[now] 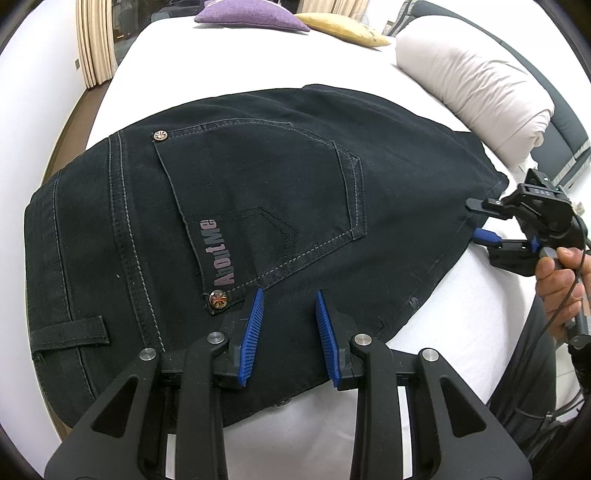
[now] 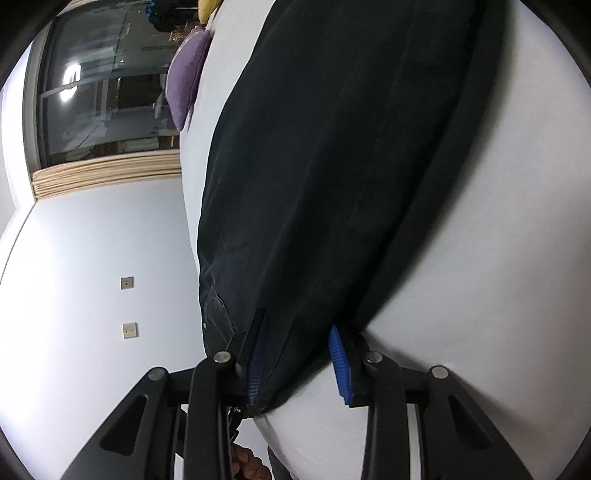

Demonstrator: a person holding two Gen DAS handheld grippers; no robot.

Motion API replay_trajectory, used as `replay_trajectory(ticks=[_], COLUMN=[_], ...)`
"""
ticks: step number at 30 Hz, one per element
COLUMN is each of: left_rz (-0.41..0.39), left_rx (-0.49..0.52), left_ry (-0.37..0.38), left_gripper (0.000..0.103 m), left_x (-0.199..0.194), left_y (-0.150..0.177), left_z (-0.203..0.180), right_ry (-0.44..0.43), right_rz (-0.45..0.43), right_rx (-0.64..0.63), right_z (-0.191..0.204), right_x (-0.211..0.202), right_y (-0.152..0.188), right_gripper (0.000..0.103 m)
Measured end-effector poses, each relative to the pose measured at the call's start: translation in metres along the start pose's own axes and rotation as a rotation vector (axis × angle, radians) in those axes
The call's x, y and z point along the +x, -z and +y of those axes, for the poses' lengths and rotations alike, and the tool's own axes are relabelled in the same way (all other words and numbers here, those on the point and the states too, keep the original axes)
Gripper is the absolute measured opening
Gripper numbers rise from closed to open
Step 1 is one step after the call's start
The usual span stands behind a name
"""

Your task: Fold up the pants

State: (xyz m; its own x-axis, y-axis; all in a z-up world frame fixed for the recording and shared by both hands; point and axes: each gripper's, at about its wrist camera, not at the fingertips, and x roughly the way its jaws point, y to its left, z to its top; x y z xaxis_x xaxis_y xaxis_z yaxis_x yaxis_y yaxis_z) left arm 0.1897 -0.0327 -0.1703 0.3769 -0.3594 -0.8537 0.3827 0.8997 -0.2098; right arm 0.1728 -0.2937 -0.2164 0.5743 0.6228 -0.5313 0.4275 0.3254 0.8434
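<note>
Left hand-held gripper [image 1: 289,334], blue ribbed pads spread apart and gripping nothing, poised just above the near edge of the black denim pants [image 1: 236,206] beside the back pocket with pink lettering [image 1: 216,251]. Right hand-held gripper [image 2: 297,363], turned on its side, jaws parted around the pants' folded edge with cloth against one pad only, not clamped. Pants lying folded flat on the white-sheeted bed [image 1: 461,295], with a white pillow [image 1: 476,99], a purple cushion [image 1: 251,16] and a yellow cushion [image 1: 343,27] beyond.
</note>
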Motion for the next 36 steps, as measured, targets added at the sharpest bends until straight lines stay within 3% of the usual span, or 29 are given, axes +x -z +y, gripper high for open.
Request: replay_trajectory(ticks=[3, 4, 20, 27, 29, 30, 31, 32, 34, 36], left_rz=[0.000, 0.001, 0.017, 0.013, 0.011, 0.011, 0.009, 0.006, -0.006, -0.039], left_rx=[0.001, 0.003, 0.019, 0.018, 0.017, 0.018, 0.018, 0.016, 0.012, 0.003], left_ry=[0.002, 0.001, 0.002, 0.002, 0.000, -0.003, -0.004, -0.007, -0.016, 0.000], left_gripper=[0.028, 0.028, 0.028, 0.028, 0.028, 0.028, 0.029, 0.029, 0.029, 0.029], left_x=[0.000, 0.000, -0.004, -0.002, -0.004, -0.005, -0.009, -0.012, -0.023, -0.034], left_y=[0.000, 0.000, 0.001, 0.000, 0.002, 0.002, 0.004, 0.004, 0.004, -0.001], left_z=[0.000, 0.000, 0.002, -0.001, 0.000, -0.001, 0.001, 0.000, -0.002, -0.003], right_ry=[-0.007, -0.007, 0.015, 0.011, -0.003, -0.003, -0.001, 0.025, 0.096, 0.087], right_rz=[0.019, 0.020, 0.012, 0.017, 0.032, 0.046, 0.067, 0.067, 0.025, -0.004], right_rx=[0.001, -0.005, -0.138, -0.129, -0.125, -0.117, -0.126, -0.155, -0.279, -0.372], right_z=[-0.008, -0.010, -0.011, -0.020, -0.019, -0.018, -0.013, -0.006, 0.015, 0.037], right_x=[0.000, -0.001, -0.017, -0.014, -0.016, -0.019, -0.024, -0.029, -0.046, -0.060], right_y=[-0.003, -0.004, 0.011, 0.009, 0.009, 0.010, 0.013, 0.017, 0.025, 0.026], right_gripper=[0.010, 0.008, 0.005, 0.003, 0.010, 0.021, 0.041, 0.050, 0.054, 0.054])
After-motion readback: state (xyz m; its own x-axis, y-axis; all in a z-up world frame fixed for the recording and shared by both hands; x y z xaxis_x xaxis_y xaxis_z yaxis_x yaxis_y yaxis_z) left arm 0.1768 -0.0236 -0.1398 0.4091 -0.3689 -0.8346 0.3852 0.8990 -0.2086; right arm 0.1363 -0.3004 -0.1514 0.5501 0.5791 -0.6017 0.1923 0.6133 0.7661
